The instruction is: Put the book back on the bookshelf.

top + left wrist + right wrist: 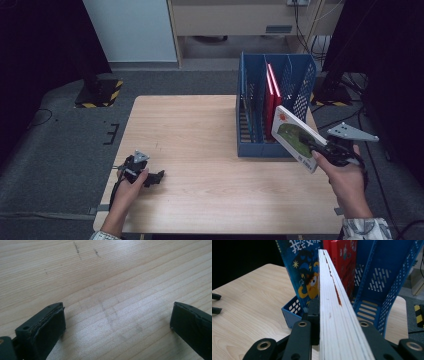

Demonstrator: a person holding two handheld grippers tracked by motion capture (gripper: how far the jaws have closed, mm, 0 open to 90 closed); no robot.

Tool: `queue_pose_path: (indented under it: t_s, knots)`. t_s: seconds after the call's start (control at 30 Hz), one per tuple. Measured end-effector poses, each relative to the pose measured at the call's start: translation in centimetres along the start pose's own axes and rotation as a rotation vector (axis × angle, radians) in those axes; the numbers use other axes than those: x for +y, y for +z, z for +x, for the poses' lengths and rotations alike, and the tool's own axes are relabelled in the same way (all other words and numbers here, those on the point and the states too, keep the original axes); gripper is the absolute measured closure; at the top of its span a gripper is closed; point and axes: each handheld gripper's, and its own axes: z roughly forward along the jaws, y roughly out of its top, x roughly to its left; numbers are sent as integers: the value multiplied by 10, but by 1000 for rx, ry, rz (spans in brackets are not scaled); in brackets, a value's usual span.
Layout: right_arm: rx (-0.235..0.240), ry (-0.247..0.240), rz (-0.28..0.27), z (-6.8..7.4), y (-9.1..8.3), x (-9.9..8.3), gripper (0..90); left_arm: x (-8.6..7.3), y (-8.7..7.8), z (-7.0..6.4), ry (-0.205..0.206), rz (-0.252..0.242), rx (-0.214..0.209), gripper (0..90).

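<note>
1. Resting near the left edge of the surface [200,150], the left gripper [150,177] lies low on the wood with its jaws spread wide and nothing between them; the left gripper view looks along bare wood grain.

2. On the right, the right gripper [320,149] pinches a book [295,137] with a green and white cover, held tilted in the air just in front of the rack [300,75]. In the right gripper view the page edges [332,302] run straight away from the jaws, which press on both covers.

3. The step in hand looks like filing this book in the blue rack. To do it well, I would stand the book upright, line its thin edge up with an open slot, and lower it without twisting.

4. Farther off, the rack stands at the far right of the surface. A red book [271,95] sits in a middle slot, and a blue cartoon book [304,272] stands to its left.

5. The rightmost slot appears free, though its mesh wall and dividers leave a narrow gap, so a tilted corner could catch. The rack is close to the right edge, while the middle and left of the surface offer plenty of open room.
</note>
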Motion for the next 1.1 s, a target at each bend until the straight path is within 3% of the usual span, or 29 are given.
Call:
queue_pose_path:
  t_s: [0.5,1.1]
  knots:
    - [-46,23,1,-16,-7,-3,757,0,0,0,1,-4,-1,0]
    - [-128,42,34,-35,14,12,757,0,0,0,2,-5,-2,0]
